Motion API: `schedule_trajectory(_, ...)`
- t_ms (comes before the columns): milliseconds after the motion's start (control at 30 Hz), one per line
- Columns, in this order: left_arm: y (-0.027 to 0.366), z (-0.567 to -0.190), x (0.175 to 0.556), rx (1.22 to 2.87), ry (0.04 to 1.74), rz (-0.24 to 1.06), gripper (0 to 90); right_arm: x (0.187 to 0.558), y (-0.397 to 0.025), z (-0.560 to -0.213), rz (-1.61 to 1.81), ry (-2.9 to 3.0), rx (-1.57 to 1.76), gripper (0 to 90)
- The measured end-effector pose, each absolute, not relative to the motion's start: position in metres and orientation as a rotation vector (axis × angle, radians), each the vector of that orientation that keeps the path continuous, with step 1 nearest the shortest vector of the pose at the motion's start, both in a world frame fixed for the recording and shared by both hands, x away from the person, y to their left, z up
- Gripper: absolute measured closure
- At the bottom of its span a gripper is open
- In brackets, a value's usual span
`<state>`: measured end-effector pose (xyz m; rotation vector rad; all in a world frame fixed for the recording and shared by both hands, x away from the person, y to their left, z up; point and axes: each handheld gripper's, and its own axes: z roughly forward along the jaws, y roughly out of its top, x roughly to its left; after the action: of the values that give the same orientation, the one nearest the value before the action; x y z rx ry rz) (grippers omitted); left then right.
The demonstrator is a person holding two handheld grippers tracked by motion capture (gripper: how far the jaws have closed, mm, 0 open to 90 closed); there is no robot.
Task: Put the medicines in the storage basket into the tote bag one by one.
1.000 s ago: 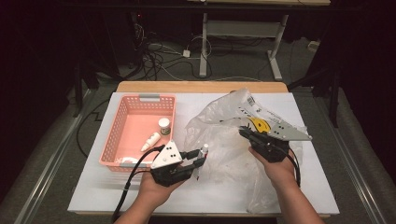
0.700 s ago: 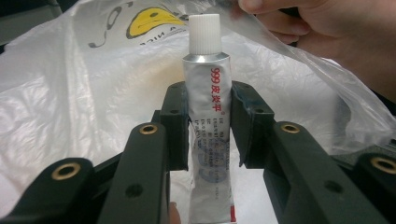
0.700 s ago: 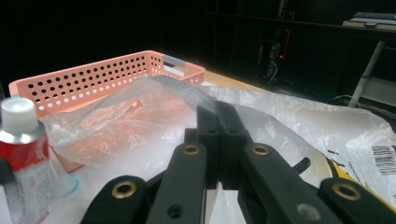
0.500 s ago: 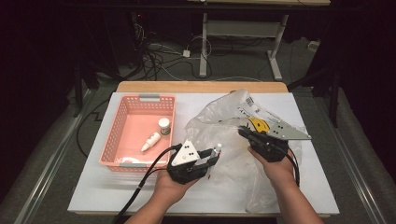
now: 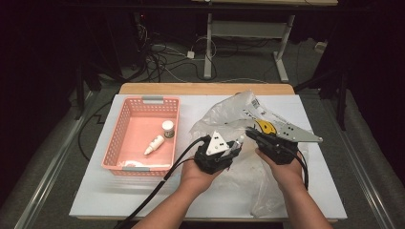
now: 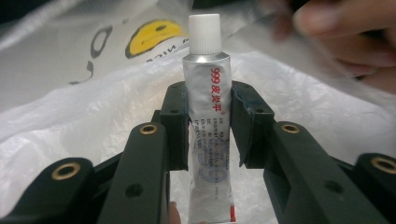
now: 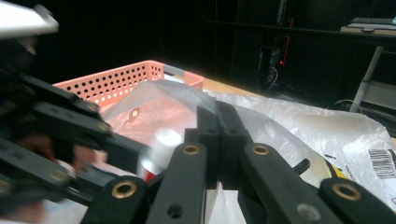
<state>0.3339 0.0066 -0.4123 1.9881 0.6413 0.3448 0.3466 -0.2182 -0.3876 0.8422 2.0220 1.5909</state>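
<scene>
Left gripper [image 6: 208, 100] clamped on silver ointment tube [image 6: 209, 126], white cap up, tube upright between jaws. Sits just right of pink basket [image 5: 125, 125], over crumpled clear plastic bag [image 5: 224, 114] with yellow smiley print. Right gripper [image 7: 218, 126] pinched tight on edge of bag film, further right from basket. Basket holds small white-capped bottle [image 5: 167, 129] and white dropper bottle [image 5: 154, 144], lying near its right wall.

Left gripper [image 6: 208, 126]: black two-jaw linkage, brass-ringed pivot holes, grey three-cornered plate [image 5: 218, 142] on top, thick black cable [image 5: 157, 191] trailing toward 7 o'clock. Right gripper [image 7: 217, 140]: matching black jaws, brass-ringed pivots. Forearms bare, no sleeves.
</scene>
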Motion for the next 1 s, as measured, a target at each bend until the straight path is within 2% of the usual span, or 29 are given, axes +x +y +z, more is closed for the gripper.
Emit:
schedule_trajectory(433,-0.015,-0.447,0.360,2.013,0.709,0.359,67.4,0.347,-0.224,-0.382,1.620,1.982,0.845,90.0)
schedule_trajectory(1000,-0.050,-0.465,0.392,2.043,0.755,0.350,67.1,0.347,-0.230,-0.376,1.645,1.950,0.854,90.0)
